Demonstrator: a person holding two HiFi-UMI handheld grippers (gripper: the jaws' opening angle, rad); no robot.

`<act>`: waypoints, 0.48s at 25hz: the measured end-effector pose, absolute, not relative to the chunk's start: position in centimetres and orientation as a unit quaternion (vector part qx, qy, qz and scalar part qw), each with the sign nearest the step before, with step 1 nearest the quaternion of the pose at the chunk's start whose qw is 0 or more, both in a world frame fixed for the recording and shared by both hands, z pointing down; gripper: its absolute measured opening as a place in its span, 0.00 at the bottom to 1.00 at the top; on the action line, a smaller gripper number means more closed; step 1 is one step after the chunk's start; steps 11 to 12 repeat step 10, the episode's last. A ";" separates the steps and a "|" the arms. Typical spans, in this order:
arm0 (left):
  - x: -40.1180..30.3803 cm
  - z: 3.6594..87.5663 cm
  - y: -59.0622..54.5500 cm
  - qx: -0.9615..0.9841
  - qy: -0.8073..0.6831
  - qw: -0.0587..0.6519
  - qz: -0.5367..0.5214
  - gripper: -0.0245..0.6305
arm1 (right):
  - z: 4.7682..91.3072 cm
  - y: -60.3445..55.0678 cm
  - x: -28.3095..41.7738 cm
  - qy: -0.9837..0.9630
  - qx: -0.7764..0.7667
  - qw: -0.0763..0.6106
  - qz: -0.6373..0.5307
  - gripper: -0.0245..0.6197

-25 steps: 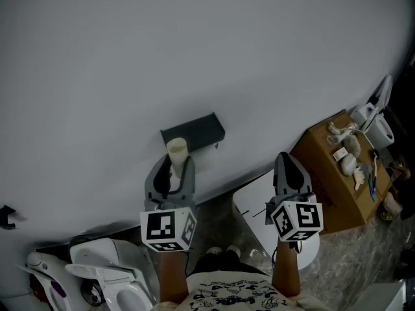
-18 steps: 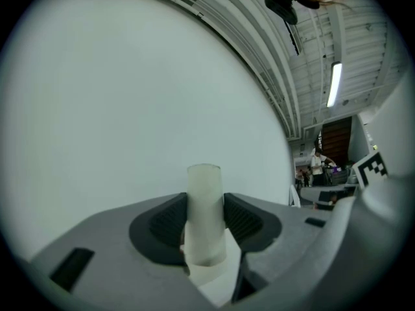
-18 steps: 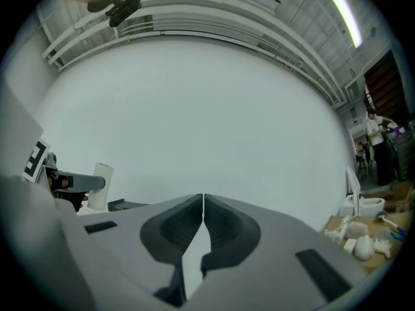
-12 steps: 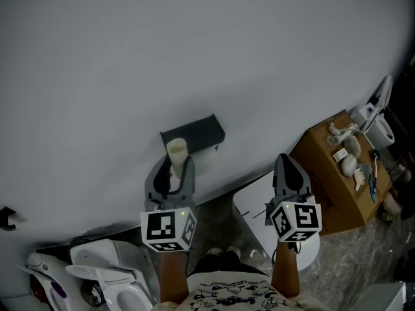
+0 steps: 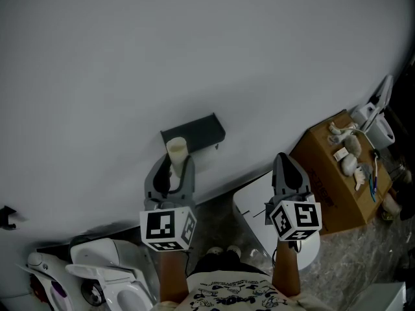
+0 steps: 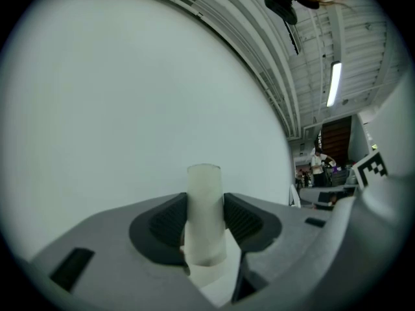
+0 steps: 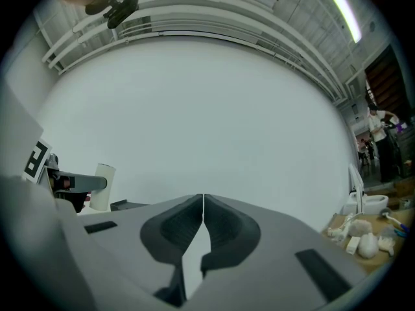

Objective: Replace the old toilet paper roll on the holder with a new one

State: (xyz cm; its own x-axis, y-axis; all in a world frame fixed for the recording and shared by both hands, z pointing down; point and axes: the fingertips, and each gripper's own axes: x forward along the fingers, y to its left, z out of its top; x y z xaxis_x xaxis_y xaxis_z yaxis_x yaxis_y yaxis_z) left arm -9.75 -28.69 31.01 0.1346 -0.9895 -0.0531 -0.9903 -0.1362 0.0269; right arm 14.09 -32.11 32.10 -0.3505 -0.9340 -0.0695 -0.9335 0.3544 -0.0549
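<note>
My left gripper (image 5: 172, 162) is shut on a pale, bare cardboard roll core (image 5: 176, 152), which stands upright between its pads. In the left gripper view the core (image 6: 203, 190) fills the gap between the dark pads of that gripper (image 6: 205, 201), with a loose scrap of paper under it. The dark wall holder (image 5: 193, 133) is just behind and to the right of the core. My right gripper (image 5: 283, 158) hangs to the right, shut and empty, its jaws (image 7: 203, 199) closed together. From the right gripper view the core (image 7: 103, 186) shows at far left.
A plain white wall (image 5: 194, 57) fills the background. A brown cardboard box (image 5: 334, 180) with small items on top stands at the right. A white rounded unit (image 5: 254, 214) sits below the right gripper. White fixtures (image 5: 104, 277) are at the lower left.
</note>
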 end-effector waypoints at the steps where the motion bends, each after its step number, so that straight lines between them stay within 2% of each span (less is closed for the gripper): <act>1: -9.7 31.0 -28.7 -0.753 0.657 0.007 0.029 0.31 | 32.1 -32.1 14.1 0.822 -0.568 0.044 -0.002 0.07; 12: -9.6 30.8 -28.6 -0.754 0.657 0.011 0.027 0.31 | 31.9 -32.1 14.1 0.822 -0.567 0.045 0.001 0.08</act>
